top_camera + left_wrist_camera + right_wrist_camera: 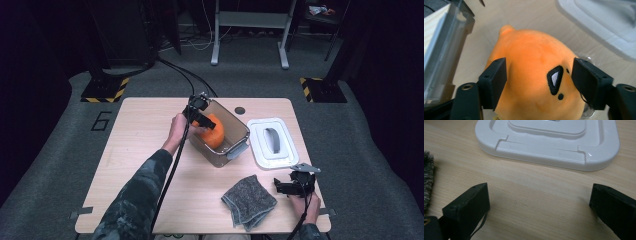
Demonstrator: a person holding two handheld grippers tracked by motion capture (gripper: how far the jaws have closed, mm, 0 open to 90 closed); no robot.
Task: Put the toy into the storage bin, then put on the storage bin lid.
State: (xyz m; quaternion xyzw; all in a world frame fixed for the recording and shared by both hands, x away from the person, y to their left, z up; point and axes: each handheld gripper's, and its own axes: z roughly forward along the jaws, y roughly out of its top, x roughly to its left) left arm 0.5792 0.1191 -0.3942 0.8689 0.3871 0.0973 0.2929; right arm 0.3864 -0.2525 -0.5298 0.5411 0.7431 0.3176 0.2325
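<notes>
Dark grey carpet surrounds a light wooden table (150, 190); on the carpet at about 9 o'clock from the table a large figure "6" (101, 121) is marked, the only legible writing. Two yellow-and-black striped base plates (106, 90) lie on the floor beyond the far table corners, at 11 and 1 o'clock.

Near the table centre stands a clear plastic bin (235, 131). Inside it sits an orange plush toy (215, 132) with a stitched black-and-white eye patch (554, 79); no label text can be read on it.

The left gripper (197, 116) reaches into the bin from the 9 o'clock side. In the left gripper view its jaws straddle the toy: the left pad (496, 82) lies against the plush, while the right pad (586, 80) stands just beside it with a narrow gap. The toy is between the jaws but not clamped.

At 3 o'clock from the bin lies a white lid (272, 142) with a grey handle, flat on the table. At 5 o'clock from the bin, a grey folded cloth (248, 201) lies near the front edge.

The right gripper (290, 187) rests at the 4 o'clock corner of the table, just beside the cloth. In the right gripper view its jaws stand wide apart over bare wood with nothing between them; the lid edge (549, 152) lies ahead at 12 o'clock and the cloth's fringe (427, 180) at 9 o'clock.
</notes>
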